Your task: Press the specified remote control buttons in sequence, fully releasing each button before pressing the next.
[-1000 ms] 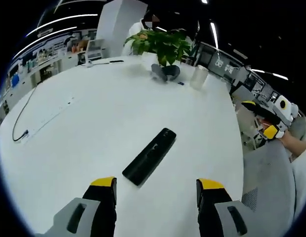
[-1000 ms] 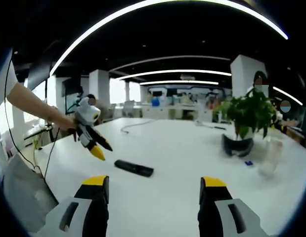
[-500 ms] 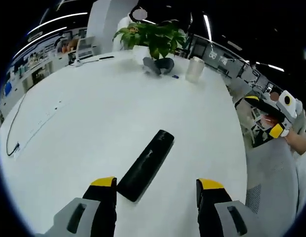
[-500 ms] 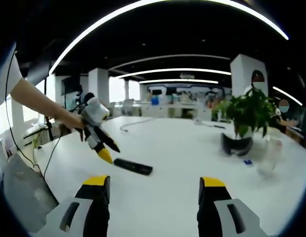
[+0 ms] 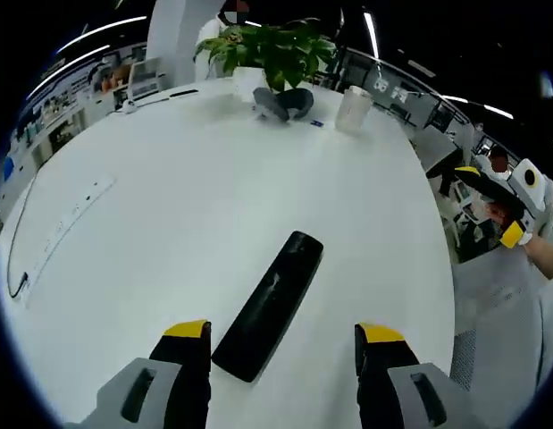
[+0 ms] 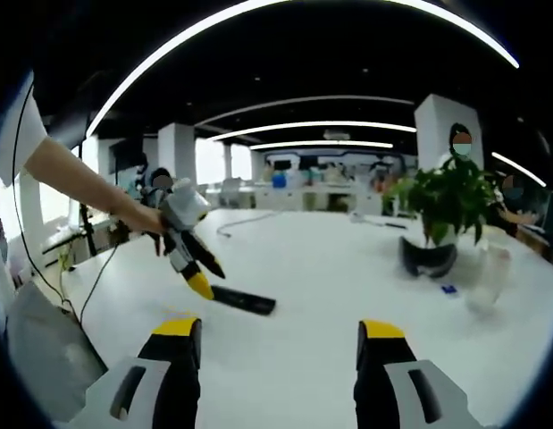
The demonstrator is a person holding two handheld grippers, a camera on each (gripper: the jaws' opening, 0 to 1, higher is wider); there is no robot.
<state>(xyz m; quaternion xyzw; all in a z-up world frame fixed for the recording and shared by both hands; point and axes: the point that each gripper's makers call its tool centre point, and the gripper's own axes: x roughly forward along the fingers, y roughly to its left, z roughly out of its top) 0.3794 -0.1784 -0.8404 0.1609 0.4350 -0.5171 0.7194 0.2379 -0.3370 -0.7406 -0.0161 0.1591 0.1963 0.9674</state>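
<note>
The remote control (image 5: 270, 305) lies flat on the white tabletop (image 5: 169, 206), long axis from 7 o'clock to 1 o'clock in the left gripper view, its near end just ahead of the left gripper (image 5: 280, 344). That gripper's jaws stand apart, holding nothing. In the right gripper view the remote control (image 6: 243, 300) sits at 10 o'clock; the right gripper (image 6: 278, 338) is likewise spread and empty. The remote appears light, rigid and smooth; it is likely to slide, so press straight down. At 12 o'clock stand a potted plant (image 5: 276, 52) and a cup (image 5: 354, 109).
</note>
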